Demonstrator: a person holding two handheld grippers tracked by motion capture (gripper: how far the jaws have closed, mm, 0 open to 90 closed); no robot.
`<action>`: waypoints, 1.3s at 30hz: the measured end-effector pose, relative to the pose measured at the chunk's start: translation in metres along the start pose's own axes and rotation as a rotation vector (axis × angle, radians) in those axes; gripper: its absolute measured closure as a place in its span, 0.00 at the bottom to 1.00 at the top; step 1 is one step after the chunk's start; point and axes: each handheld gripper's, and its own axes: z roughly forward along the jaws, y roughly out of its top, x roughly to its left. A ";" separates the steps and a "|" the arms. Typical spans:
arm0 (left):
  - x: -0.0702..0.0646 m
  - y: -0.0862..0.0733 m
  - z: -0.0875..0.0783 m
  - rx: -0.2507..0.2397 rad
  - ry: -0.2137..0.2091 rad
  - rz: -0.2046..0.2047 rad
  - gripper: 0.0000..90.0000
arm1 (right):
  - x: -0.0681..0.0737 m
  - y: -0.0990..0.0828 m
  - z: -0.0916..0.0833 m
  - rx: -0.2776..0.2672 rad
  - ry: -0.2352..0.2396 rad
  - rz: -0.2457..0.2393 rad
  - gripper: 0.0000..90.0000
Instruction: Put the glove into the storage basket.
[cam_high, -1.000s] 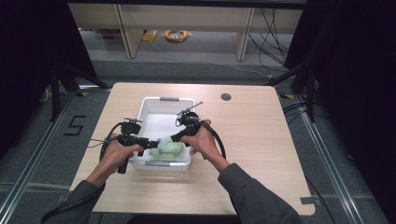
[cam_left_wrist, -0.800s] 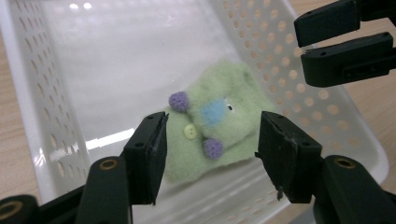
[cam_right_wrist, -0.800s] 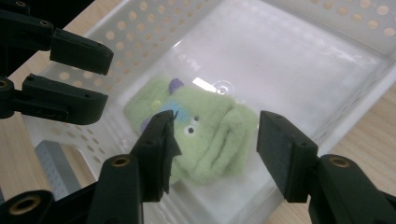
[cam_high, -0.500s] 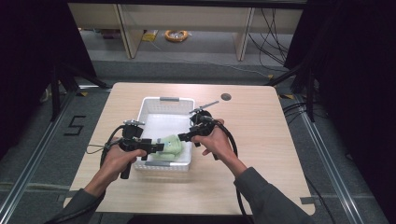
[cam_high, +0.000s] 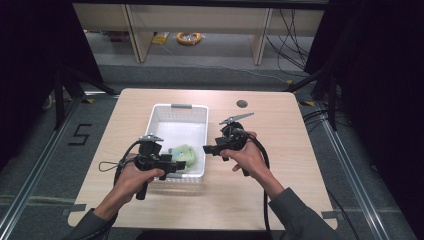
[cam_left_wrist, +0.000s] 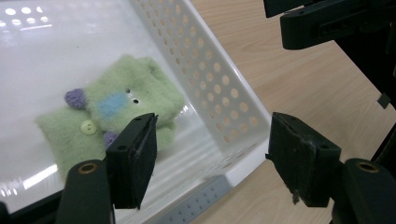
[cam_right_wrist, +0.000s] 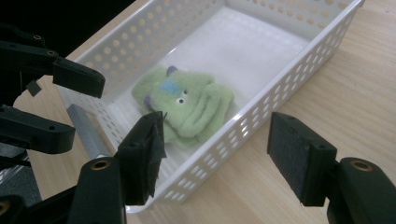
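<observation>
Green plush toy (cam_right_wrist: 187, 105) face, right gripper view

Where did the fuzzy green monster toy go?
The fuzzy green toy lies inside the white basket, at its near end in the high view, between the open left gripper and right gripper.

Grey floor (cam_high: 45, 165), pale shelving (cam_high: 135, 30) behind
</observation>
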 end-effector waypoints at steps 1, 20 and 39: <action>-0.001 0.000 0.000 0.002 -0.010 -0.002 0.36 | -0.001 -0.001 -0.002 -0.003 0.007 0.000 0.42; -0.026 -0.010 0.008 -0.015 -0.066 0.032 0.33 | -0.010 -0.024 -0.028 -0.052 0.022 0.019 0.39; -0.052 -0.031 0.021 -0.033 -0.143 0.116 0.20 | -0.019 -0.058 -0.063 -0.141 0.032 0.030 0.34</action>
